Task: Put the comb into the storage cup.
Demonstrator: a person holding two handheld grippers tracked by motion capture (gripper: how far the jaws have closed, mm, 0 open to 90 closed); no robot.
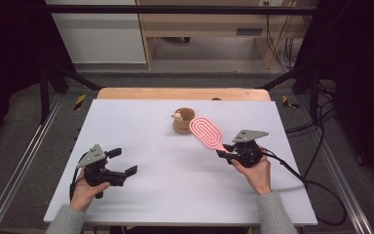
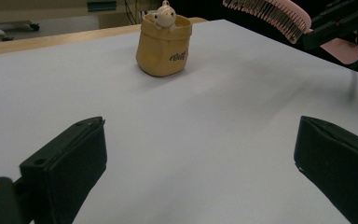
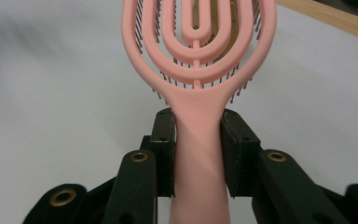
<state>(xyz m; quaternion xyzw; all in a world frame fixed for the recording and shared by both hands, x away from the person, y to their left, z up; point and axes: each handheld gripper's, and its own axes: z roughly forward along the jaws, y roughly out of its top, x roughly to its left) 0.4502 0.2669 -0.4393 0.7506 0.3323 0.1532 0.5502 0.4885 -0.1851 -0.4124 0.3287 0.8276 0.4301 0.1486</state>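
- Hairbrush (image 1: 207, 132), pink, is clamped by its handle in the right tool (image 1: 225, 152); in the right gripper view both jaws press flat on the handle sides, brush (image 3: 198, 70) running straight out along the tool's own axis.
- Brush is off the tabletop (image 1: 141, 126), head raised and angled up-left toward the small tan pot (image 1: 182, 121); bristles face down, as the left gripper view shows (image 2: 272, 16).
- Key relation: pot sits just beyond the brush head, up and to the left of the right tool, along the brush's long axis. Head overlaps the pot's right edge in the high view; contact cannot be told.
- Pot has a small animal figure (image 2: 164, 14) on its rim, stands upright near tabletop centre.
- Left tool (image 1: 119, 161) holds nothing, jaws wide apart, low at front left, well apart from the pot (image 2: 164, 46).
- Right hand is much nearer; likely next move is a short push forward-left to take the brush to the pot.
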